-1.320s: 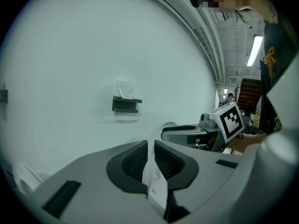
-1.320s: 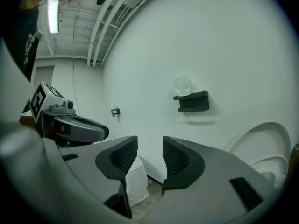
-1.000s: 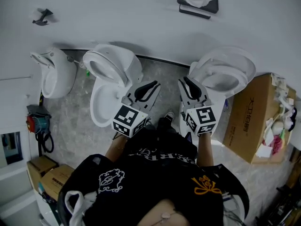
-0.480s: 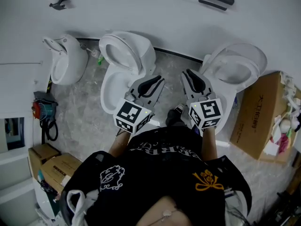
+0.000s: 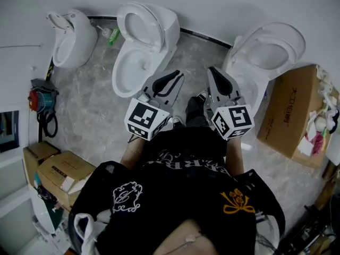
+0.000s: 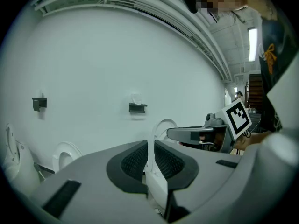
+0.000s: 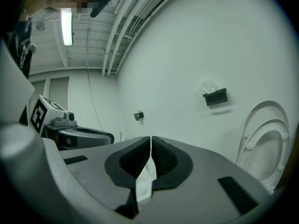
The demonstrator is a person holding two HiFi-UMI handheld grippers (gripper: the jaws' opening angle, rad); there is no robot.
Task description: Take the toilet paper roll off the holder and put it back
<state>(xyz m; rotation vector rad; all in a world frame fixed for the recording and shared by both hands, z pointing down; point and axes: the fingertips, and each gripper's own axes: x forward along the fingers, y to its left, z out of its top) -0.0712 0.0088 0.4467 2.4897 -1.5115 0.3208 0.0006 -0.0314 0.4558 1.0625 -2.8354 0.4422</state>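
The toilet paper roll (image 6: 136, 98) sat as a small pale lump on top of its black holder (image 6: 138, 108), fixed to the white wall (image 6: 93, 69) above the toilets and well apart from both of my tools; at that range I couldn't make out its loose end or how it was seated. I judged it would be light and soft. It would be easy to crush if squeezed hard, with only the cardboard core giving any stiffness, and the outer sheets might slip or unwind under a pad. So I reckoned the best hold would be a gentle pinch across the body of the roll near the middle, or at the two ends of the core, with the holder left untouched. My left tool (image 6: 150, 146) had its jaws a thin slit apart with nothing between them, only a toilet showing white through the gap. My right tool (image 7: 150, 141) had just been closing and its tips were together, gripping nothing that I could see. A second, bare black bracket (image 6: 39, 103) hung further along the same wall. Below me the head view showed the nearest toilet (image 5: 139, 47) with its lid up, another toilet (image 5: 268, 49) to my right, and a cardboard box (image 5: 289, 110) on the floor beside it.
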